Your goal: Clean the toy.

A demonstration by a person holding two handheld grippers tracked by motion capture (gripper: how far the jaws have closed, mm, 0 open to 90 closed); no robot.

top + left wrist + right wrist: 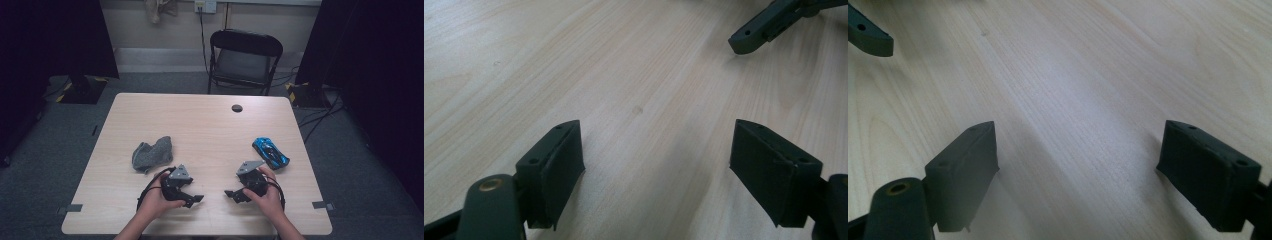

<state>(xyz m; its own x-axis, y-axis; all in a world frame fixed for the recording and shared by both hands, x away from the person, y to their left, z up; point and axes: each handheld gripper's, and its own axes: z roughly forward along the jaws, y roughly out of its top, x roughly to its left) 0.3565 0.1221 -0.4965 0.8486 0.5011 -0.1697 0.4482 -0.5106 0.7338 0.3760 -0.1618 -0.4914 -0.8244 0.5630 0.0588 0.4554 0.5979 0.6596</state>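
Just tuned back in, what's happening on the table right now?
A person holds a claw in each hand, low over the near edge of the wooden table. The left claw and the right claw face each other, both open and empty. A grey cloth lies beyond the left one, a blue toy car beyond the right, both untouched.

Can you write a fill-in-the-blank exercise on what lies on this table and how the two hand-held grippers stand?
1. The toy car near the right hand-held gripper is ____ in colour.
2. The crumpled cloth beside the left hand-held gripper is ____.
3. Both grippers' jaws stand ____, with nothing between them.

Missing words: blue; grey; open
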